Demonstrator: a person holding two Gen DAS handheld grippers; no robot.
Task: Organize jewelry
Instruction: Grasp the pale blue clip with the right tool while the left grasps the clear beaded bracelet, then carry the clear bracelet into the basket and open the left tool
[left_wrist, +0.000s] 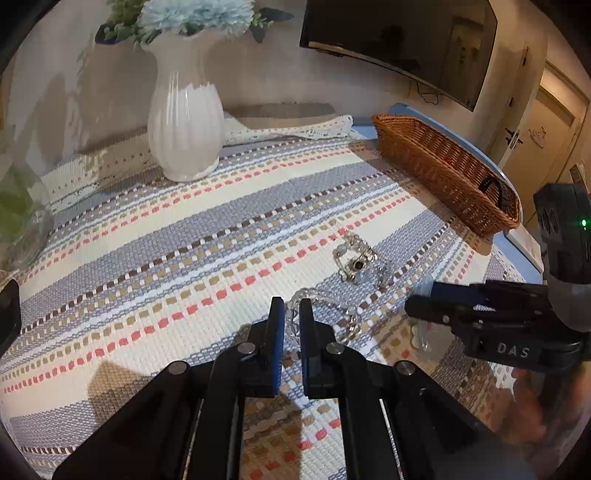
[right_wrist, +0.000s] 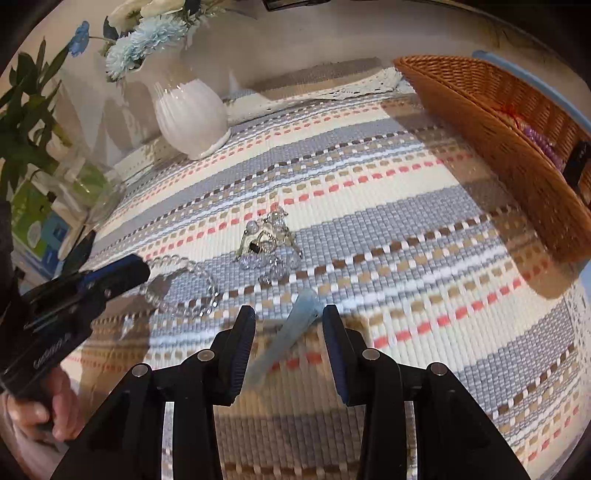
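The striped woven tablecloth (left_wrist: 147, 258) carries everything; at its far right edge sits one wicker basket (left_wrist: 443, 162), already holding purple beads (right_wrist: 539, 142) and a dark item I cannot identify. One white ribbed vase (left_wrist: 184, 125) with blue flowers stands at the back.

Three loose pieces remain on the cloth: a clear bead bracelet (left_wrist: 332, 306), a tangled cluster of pearly, gold-toned jewelry (left_wrist: 356, 264) just beyond it, and a pale blue stick-like piece (right_wrist: 291, 332), perhaps a hairpin.

The left gripper (left_wrist: 291, 314) is pressed together on the near side of the clear bracelet, pinching its beads. The right gripper (right_wrist: 289, 314) stands spread, its fingers either side of the pale blue piece and not pressing on it.

To do this well, I judge the left should lift straight up, so the loop clears the cluster, before swinging to the basket. The right should straddle the stick's middle and close squarely, since a thin piece can pivot out.
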